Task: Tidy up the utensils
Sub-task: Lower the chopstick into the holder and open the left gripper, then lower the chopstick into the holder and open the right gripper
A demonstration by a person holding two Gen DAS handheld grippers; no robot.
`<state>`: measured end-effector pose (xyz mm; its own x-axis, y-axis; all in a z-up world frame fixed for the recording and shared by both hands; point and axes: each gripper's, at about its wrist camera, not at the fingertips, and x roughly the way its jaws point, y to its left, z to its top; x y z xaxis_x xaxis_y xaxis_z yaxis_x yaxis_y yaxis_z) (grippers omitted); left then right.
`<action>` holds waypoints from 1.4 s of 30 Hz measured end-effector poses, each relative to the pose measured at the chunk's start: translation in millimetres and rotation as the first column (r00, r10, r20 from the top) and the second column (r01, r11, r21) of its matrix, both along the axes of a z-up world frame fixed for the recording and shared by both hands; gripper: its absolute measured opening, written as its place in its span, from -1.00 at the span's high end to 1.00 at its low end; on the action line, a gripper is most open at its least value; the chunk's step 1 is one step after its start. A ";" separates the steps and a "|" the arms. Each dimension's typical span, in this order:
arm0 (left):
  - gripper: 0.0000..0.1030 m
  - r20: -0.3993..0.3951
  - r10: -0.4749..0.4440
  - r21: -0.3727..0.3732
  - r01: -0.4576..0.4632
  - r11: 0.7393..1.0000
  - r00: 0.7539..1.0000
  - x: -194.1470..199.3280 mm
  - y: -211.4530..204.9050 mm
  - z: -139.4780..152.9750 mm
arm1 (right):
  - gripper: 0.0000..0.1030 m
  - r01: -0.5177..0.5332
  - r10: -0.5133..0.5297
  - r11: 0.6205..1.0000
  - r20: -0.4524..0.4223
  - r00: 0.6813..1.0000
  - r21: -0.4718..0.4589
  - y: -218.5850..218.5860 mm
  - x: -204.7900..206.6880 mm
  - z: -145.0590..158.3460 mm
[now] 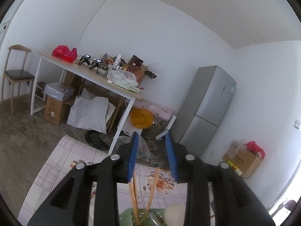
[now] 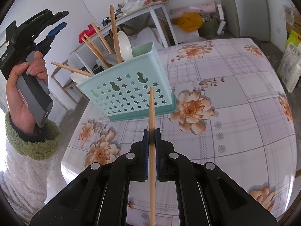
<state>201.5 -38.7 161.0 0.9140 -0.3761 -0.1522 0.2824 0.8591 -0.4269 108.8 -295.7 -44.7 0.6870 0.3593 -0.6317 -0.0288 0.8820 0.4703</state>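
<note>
A pale green utensil caddy [image 2: 129, 92] with star holes stands on the floral table [image 2: 235, 116]. It holds several wooden chopsticks [image 2: 114, 33], white spoons [image 2: 124, 45] and a metal spoon. My right gripper [image 2: 152, 133] is shut on a single wooden chopstick [image 2: 152, 113], which points toward the caddy's front wall. My left gripper [image 1: 152, 137] is open and empty, held above the caddy [image 1: 129, 216]; chopsticks [image 1: 153, 186] and a white spoon [image 1: 174, 214] rise below it. The left gripper also shows in the right wrist view [image 2: 56, 23], held by a hand at the far left.
A white-framed side table [image 1: 90, 77] with clutter stands behind, with boxes and bags under it. A grey fridge [image 1: 208, 107] is at the right, a chair [image 1: 17, 75] at the left. A white bag [image 2: 289, 64] stands by the table's right edge.
</note>
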 end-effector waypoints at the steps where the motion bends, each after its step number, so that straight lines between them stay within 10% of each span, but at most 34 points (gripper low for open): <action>1: 0.35 0.003 -0.001 0.003 0.001 1.000 1.000 -1.9 0.2 0.3 | 0.91 0.001 -0.001 1.000 0.001 1.000 -0.001 -0.2 -0.4 0.2; 12: -0.42 0.004 -0.064 0.172 0.063 0.983 0.998 -63.2 1.8 5.2 | 0.91 0.011 -0.009 1.000 0.064 0.998 -0.023 0.7 -9.5 18.6; 21: -0.79 -0.183 -0.062 0.430 0.136 0.892 0.981 -114.4 -6.0 -58.1 | 0.91 0.012 -0.006 0.999 0.120 0.993 -0.049 2.0 -12.5 34.6; 42: -0.89 -0.372 0.151 0.564 0.094 0.820 0.916 -97.3 8.6 -128.9 | 0.91 0.042 -0.014 0.994 0.260 0.965 -0.101 0.9 -8.3 86.3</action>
<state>104.2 -30.1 32.1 0.7425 -0.0863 -0.6643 0.1726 0.9828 0.0652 100.5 -294.8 41.6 0.8407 0.2788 -0.4641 -0.1118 0.9281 0.3551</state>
